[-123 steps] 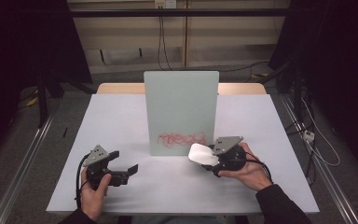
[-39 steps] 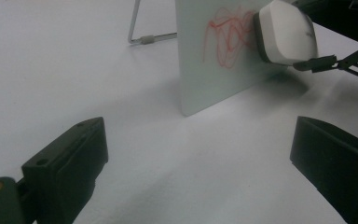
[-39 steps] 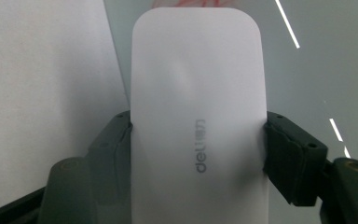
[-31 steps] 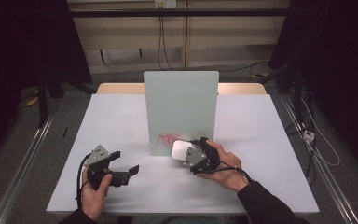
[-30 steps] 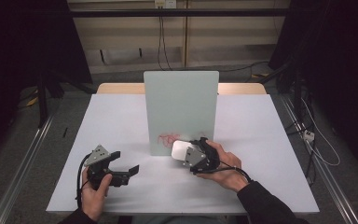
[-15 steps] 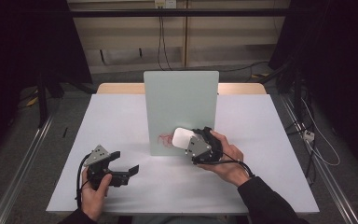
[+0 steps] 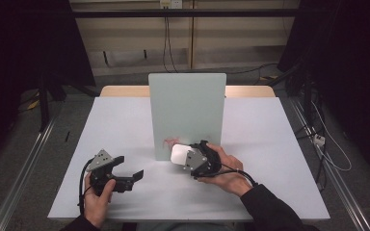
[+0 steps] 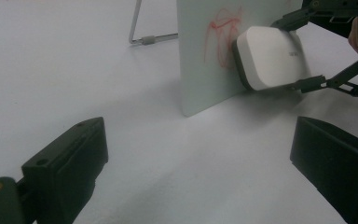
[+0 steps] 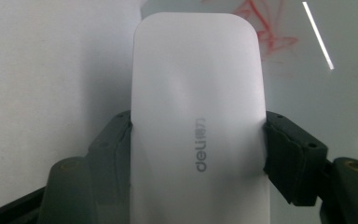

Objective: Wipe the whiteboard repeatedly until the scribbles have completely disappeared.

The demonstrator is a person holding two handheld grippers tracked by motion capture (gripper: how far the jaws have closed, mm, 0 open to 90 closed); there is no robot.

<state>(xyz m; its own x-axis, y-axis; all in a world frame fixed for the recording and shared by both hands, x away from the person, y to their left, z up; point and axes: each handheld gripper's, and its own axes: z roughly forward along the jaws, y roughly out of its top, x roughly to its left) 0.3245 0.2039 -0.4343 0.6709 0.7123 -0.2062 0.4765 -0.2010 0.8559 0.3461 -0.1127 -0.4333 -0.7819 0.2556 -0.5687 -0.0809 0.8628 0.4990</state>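
Right gripper [image 7: 185,159] fingers clamped on the white eraser [image 7: 178,154], its face pressed to the board [image 7: 187,113] at the red scribble [image 7: 169,142]. Left gripper [image 7: 127,177] fingers apart, empty, well clear. Risk: hard push tips the propped board.

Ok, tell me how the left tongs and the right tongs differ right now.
The left tongs stand open with nothing between the jaws; the right tongs are shut on the white eraser. The left tongs sit apart from the whiteboard; the right tongs press the eraser against it beside the red scribble. Both are black and hand-held.
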